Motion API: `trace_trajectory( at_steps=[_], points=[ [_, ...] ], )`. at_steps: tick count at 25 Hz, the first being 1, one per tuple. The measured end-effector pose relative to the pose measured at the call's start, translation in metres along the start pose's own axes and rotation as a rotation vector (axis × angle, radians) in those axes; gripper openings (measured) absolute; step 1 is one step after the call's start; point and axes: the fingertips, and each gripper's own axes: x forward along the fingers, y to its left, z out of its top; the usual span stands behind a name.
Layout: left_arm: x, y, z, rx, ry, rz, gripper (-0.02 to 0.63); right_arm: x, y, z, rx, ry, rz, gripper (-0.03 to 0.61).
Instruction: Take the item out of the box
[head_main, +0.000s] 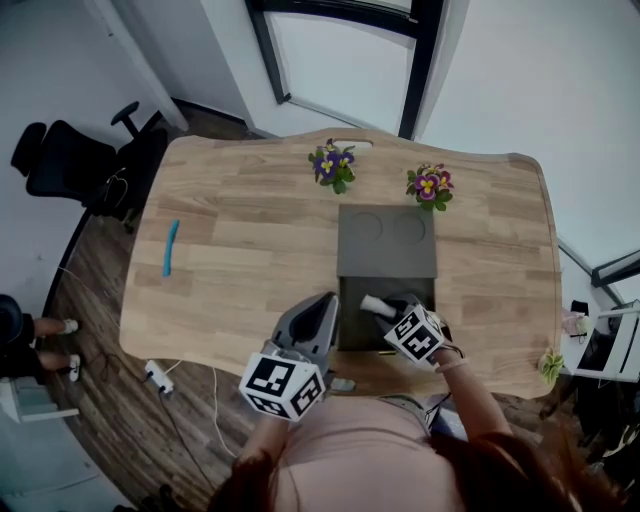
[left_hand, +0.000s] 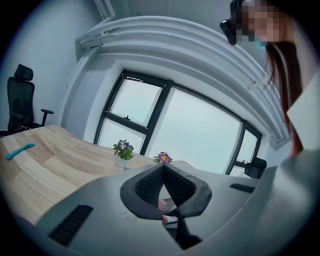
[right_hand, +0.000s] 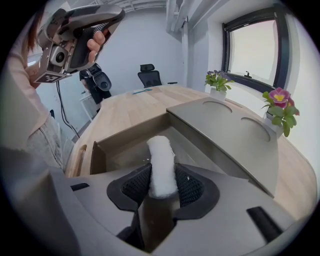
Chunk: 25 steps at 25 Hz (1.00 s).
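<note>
Now right gripper (right_hand: 162, 176) clamps white roll (right_hand: 161, 155) inside box (right_hand: 125, 133)

Left gripper (head_main: 326, 303), at 6 o'clock in the head view, points toward 1 o'clock, its jaws together and empty. Right gripper (head_main: 392, 308), at 5 o'clock, tilts down toward 10 o'clock, its pads pressing a white roll (right_hand: 161, 165).

box (head_main: 386, 240) grey | item (right_hand: 162, 165) white | table (head_main: 250, 230) pale wood-grain | strip (head_main: 171, 247) blue | flowers (head_main: 331, 165) purple-yellow
</note>
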Motion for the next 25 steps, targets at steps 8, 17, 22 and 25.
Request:
trace_trajectory(
  at_steps=[8,17,22,25],
  points=[
    [-0.004,-0.002,0.002,0.016,-0.005,-0.001,0.002,-0.014,-0.002,0.016,0.042,-0.066,-0.035,0.135],
    [-0.011,-0.012,0.004,0.049,-0.021,-0.010,0.002,-0.032,-0.005,0.026,0.111,-0.141,-0.064,0.136],
    [-0.013,-0.018,0.007,0.065,-0.031,-0.014,0.002,-0.045,-0.004,0.033,0.144,-0.187,-0.078,0.135],
    [-0.014,-0.022,0.008,0.074,-0.036,-0.015,0.002,-0.051,-0.004,0.034,0.153,-0.203,-0.085,0.135]
  ],
)
